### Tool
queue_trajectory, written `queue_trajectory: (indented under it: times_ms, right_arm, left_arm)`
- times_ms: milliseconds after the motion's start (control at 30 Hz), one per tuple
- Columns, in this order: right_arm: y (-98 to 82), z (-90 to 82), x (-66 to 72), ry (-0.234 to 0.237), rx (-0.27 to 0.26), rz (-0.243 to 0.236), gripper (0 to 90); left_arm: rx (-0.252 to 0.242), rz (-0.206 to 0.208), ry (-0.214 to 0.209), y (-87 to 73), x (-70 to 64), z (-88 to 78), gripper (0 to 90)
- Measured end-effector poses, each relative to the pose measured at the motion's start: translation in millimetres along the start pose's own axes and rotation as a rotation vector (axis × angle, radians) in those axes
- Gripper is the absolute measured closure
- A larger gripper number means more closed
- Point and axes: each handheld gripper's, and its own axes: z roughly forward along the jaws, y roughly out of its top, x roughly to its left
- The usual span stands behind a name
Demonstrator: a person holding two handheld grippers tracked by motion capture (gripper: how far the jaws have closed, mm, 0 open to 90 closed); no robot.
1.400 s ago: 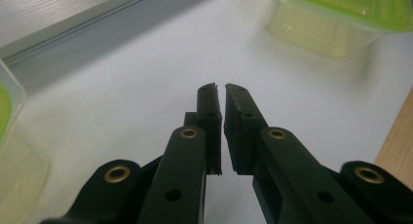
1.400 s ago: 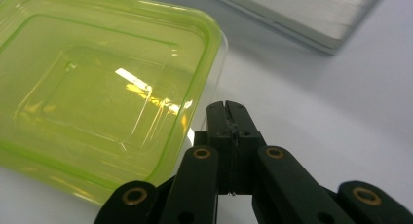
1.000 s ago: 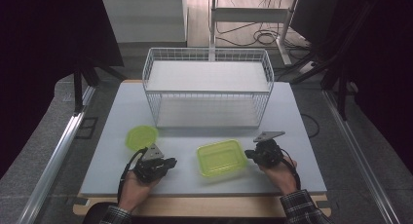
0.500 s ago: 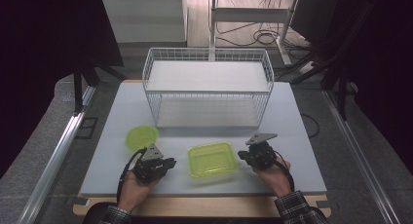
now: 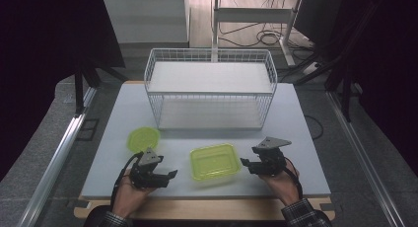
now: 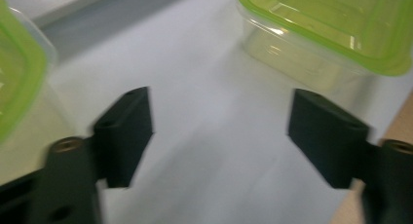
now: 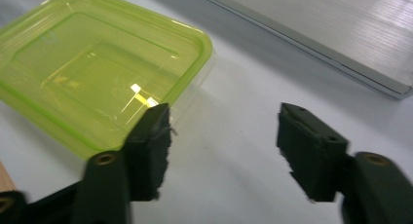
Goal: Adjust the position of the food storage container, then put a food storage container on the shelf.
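On the table (image 5: 296,118), near its front edge, the square lidded box (image 5: 215,161) is flanked by the left gripper (image 5: 167,176) and right gripper (image 5: 245,163), whose jaws have just been opening and hold nothing. A grasp seems about to begin; the box's rim must be approached.

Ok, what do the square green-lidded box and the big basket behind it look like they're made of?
Square box: likely plastic, with a glossy translucent lime lid and clear walls; light glints off it and the table shows through. Basket: apparently white-coated metal wire, a thin open grid. Its shelf's material can't be told.
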Motion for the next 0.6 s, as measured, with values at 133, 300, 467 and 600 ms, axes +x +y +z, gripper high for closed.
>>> queue_trajectory:
  times_ms: [133, 300, 467, 600]
  right_arm:
    - [-3.9, -0.6, 3.4, 0.003, -0.009, 0.006, 23.4]
    - [-8.2, -0.3, 4.9, 0.033, -0.026, 0.030, 15.0]
    - [-8.8, 2.3, 3.1, 0.035, -0.037, 0.062, 6.3]
    - [-9.6, 4.2, 2.4, 0.020, -0.038, 0.066, 3.5]
  left_arm:
    - [0.036, 0.062, 0.024, -0.5, -10.1, 1.9, 6.1]
    - [0.049, 0.101, 0.054, -1.0, -14.6, 4.1, 1.9]
    - [0.012, 0.090, 0.066, -2.5, -10.9, 2.7, 0.2]
    - [0.000, 0.090, 0.073, -2.7, -11.6, 3.2, 0.0]
